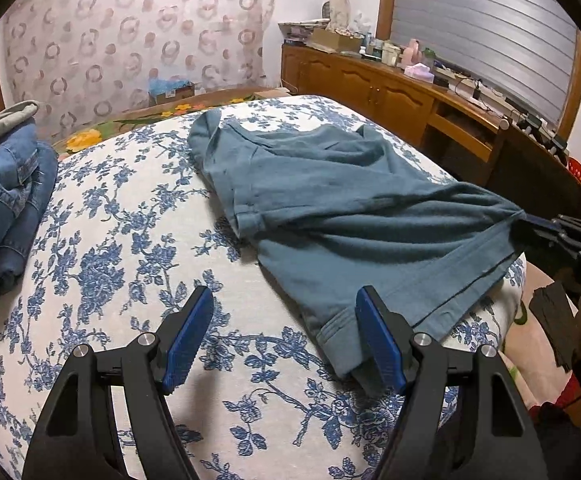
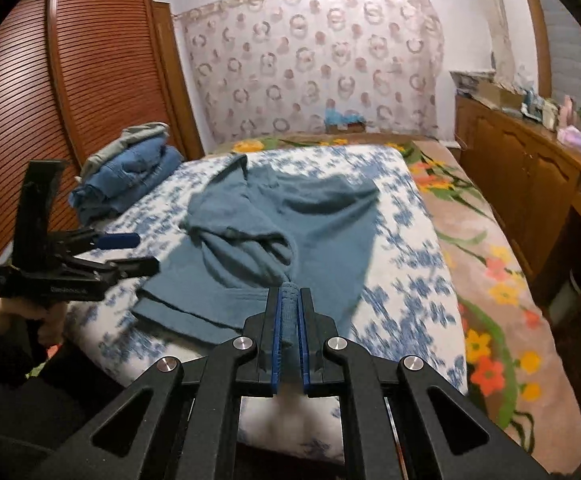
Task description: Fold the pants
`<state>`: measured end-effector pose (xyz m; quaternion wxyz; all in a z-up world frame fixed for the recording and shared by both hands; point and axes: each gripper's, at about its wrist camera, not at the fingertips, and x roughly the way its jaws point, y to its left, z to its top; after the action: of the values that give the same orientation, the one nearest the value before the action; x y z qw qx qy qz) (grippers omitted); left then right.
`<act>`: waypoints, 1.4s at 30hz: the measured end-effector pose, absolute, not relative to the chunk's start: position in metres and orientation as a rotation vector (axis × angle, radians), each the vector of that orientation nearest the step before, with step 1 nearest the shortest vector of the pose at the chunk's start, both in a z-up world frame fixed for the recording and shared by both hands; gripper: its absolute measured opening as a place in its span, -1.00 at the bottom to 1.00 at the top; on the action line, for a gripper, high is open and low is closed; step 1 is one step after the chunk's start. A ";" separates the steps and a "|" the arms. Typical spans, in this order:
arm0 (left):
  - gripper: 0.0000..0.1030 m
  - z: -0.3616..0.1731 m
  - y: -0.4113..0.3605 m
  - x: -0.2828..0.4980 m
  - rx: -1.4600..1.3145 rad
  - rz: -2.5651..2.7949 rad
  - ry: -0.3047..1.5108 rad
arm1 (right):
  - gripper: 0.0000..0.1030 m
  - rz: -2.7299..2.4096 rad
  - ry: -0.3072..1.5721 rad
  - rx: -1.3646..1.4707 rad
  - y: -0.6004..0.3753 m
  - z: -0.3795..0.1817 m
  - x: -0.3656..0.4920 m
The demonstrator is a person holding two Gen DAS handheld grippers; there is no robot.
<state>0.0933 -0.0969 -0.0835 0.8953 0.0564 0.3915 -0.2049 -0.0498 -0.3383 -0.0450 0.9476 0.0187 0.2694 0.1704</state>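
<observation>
Teal pants [image 1: 330,200] lie spread on a blue-flowered bed cover [image 1: 130,240]. My left gripper [image 1: 284,308] is open just above the cover; its right pad rests by the near hem corner, and nothing is between the fingers. My right gripper [image 2: 290,300] is shut on a bunched hem of the teal pants [image 2: 282,216], lifting that edge off the bed. In the left wrist view the right gripper [image 1: 530,220] pinches the cloth at the far right. In the right wrist view the left gripper [image 2: 134,252] shows at the left, held by a hand.
A stack of folded jeans [image 1: 6,200] with a grey garment on top sits at the bed's left side. A wooden cabinet [image 1: 390,88] crowded with small items runs along the right. A louvred wardrobe [image 2: 30,100] stands on the left. A floral blanket [image 2: 490,280] covers the right side.
</observation>
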 end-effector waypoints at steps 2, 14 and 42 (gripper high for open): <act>0.45 -0.084 -0.098 0.094 0.118 -0.426 0.816 | -0.86 0.340 0.564 0.054 -0.344 -0.049 -0.049; 0.45 -0.092 -0.101 0.096 0.117 -0.429 0.840 | -0.86 0.316 0.620 0.074 -0.352 -0.064 -0.038; 0.45 -0.070 -0.037 0.110 0.050 -0.290 0.754 | -0.05 0.468 0.552 -0.051 -0.285 -0.034 0.023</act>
<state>0.1098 -0.0367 -0.0698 0.9192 0.0243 0.3669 -0.1412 0.0228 -0.2847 -0.0336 0.9350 -0.0248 0.2698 0.2287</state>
